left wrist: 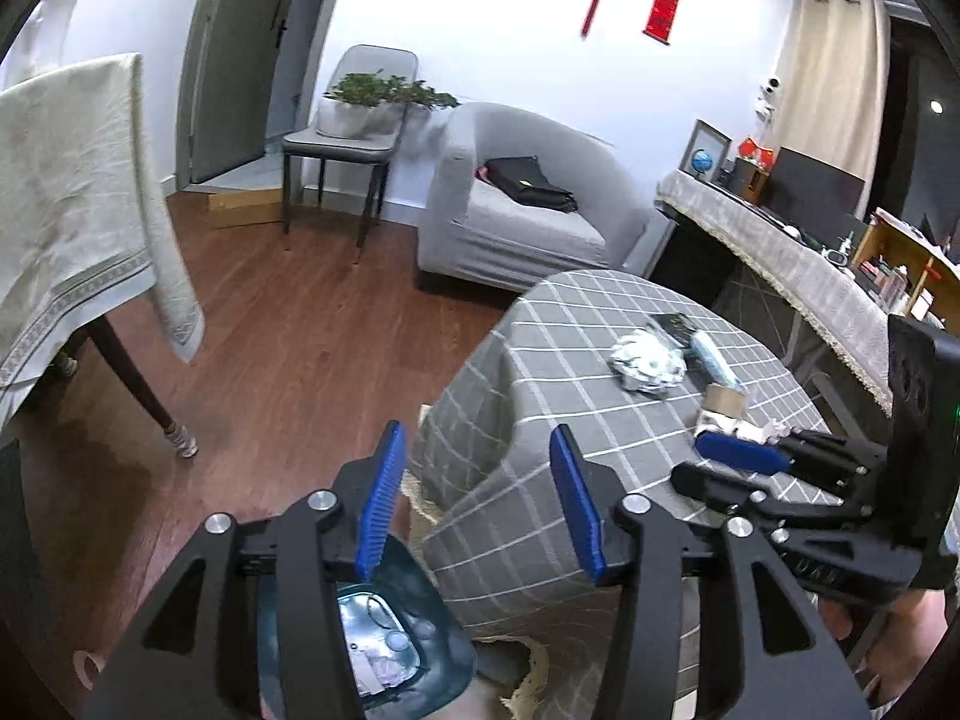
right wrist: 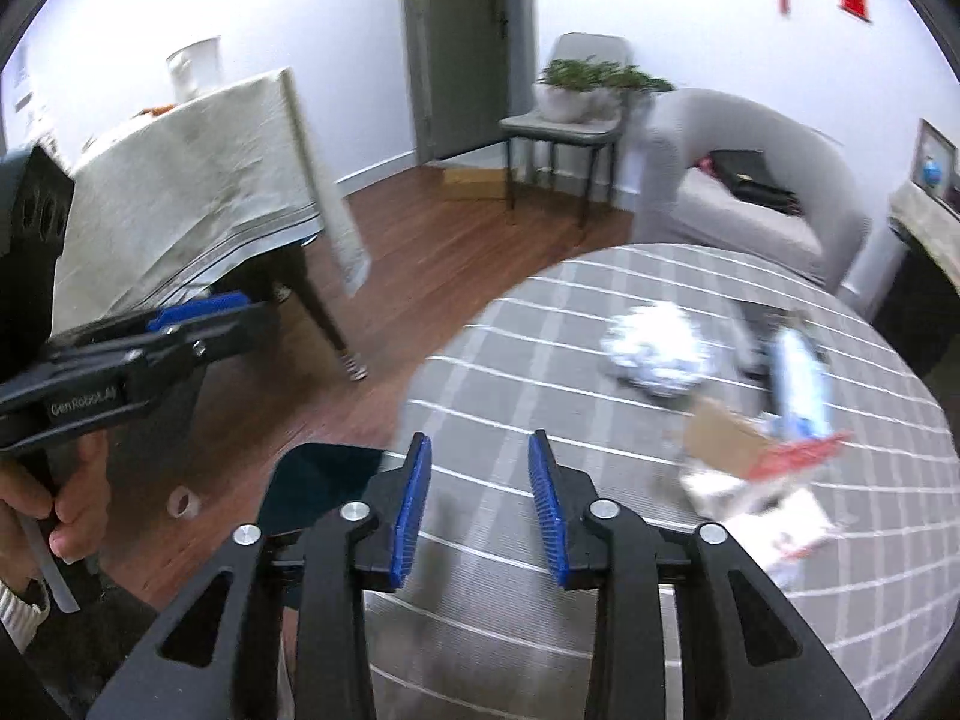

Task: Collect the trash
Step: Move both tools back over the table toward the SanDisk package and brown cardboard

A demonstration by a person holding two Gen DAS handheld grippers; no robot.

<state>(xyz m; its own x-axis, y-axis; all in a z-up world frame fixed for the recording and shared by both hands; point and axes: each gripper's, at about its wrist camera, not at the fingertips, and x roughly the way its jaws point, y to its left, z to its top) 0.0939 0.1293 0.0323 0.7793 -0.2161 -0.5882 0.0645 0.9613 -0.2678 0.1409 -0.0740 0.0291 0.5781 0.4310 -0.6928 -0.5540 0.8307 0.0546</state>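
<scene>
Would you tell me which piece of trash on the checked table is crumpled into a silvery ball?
The crumpled foil ball, farthest left in the pile; the blue-white packet and brown cardboard piece beside it are flatter.

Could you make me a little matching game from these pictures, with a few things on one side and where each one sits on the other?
Things:
1. crumpled foil ball
2. trash bin
3. black bag
4. potted plant

Places:
A. on the grey chair
B. on the checked tablecloth
C. on the floor beside the round table
D. on the grey sofa

Pairs: 1-B, 2-C, 3-D, 4-A
</scene>
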